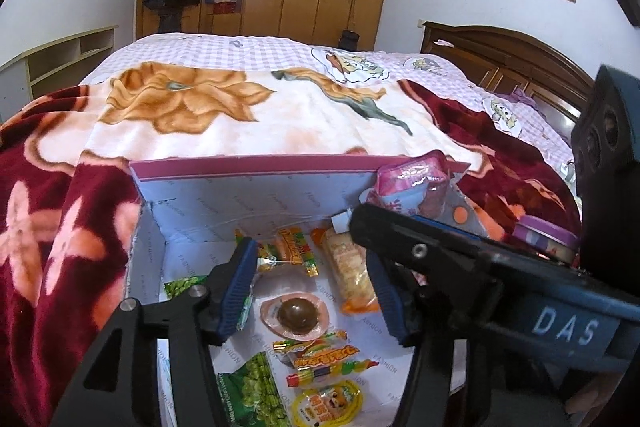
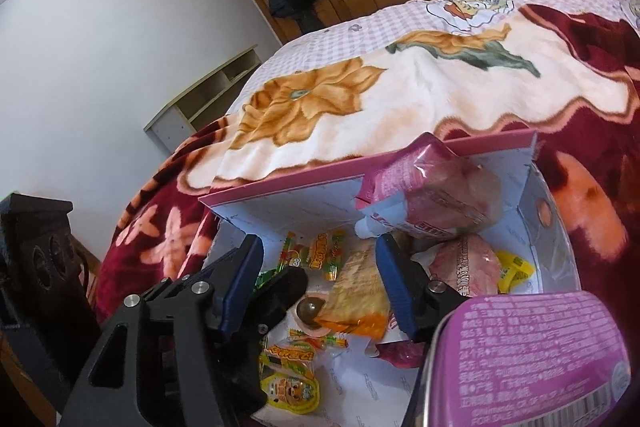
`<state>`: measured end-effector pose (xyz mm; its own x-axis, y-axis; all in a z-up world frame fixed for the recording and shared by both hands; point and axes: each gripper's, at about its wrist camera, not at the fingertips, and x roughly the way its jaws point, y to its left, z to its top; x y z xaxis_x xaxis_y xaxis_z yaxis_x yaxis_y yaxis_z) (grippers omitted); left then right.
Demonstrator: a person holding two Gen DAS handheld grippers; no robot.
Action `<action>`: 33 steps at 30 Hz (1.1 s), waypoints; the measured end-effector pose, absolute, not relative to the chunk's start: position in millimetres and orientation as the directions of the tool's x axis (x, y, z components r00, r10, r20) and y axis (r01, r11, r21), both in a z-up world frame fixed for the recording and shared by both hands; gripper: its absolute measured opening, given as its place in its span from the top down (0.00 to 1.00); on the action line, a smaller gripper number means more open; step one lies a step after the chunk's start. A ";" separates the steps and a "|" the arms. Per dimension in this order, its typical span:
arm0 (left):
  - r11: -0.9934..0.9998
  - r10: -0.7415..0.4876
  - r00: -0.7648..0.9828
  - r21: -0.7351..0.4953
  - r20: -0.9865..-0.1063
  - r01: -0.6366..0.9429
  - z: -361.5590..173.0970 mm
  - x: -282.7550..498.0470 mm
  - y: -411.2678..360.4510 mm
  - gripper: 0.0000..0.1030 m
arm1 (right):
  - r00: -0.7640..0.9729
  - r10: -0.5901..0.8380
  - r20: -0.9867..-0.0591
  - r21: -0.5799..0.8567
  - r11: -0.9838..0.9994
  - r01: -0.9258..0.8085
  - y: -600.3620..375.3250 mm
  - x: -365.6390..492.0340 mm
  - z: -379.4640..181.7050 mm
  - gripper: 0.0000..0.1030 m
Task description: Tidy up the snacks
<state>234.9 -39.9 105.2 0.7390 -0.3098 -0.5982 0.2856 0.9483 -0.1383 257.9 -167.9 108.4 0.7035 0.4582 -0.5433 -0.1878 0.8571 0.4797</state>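
Left wrist view shows the left gripper [image 1: 312, 287] and right gripper [image 2: 320, 283] both half open, holding nothing, above the white cardboard box [image 1: 256, 195] of wrapped snacks [image 1: 324, 355] on the bed, so a drop-off looks finished; next, fetch another snack.

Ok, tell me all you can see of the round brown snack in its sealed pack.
The brown snack pack is a glossy dark-brown ball in a clear dome, sealed on a peach-coloured oval flange that looks like plastic. It lies flat on the cardboard box floor among other packets, below the open left gripper, ungripped. In the right wrist view a long orange-ended packet partly covers it.
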 end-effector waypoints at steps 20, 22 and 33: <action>0.980 -0.197 0.772 -0.113 -0.604 0.162 113.9 189.3 -14.4 0.42 | 0.728 0.459 -0.509 0.432 0.868 -0.245 -175.4 200.6 122.4 0.29; 0.981 -0.196 0.776 -0.116 -0.600 0.158 115.4 182.3 -13.0 0.42 | 0.732 0.453 -0.509 0.422 0.873 -0.246 -175.6 193.5 122.2 0.29; 0.989 -0.148 0.796 -0.105 -0.587 0.107 119.1 134.1 -9.4 0.41 | 0.761 0.388 -0.520 0.346 0.910 -0.228 -174.6 145.6 118.2 0.29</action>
<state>134.1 -9.4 119.1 0.7960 -0.1484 -0.5868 0.1071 0.9887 -0.1048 145.6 -174.6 118.2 0.7612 0.3878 -0.5198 -0.2277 0.9103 0.3457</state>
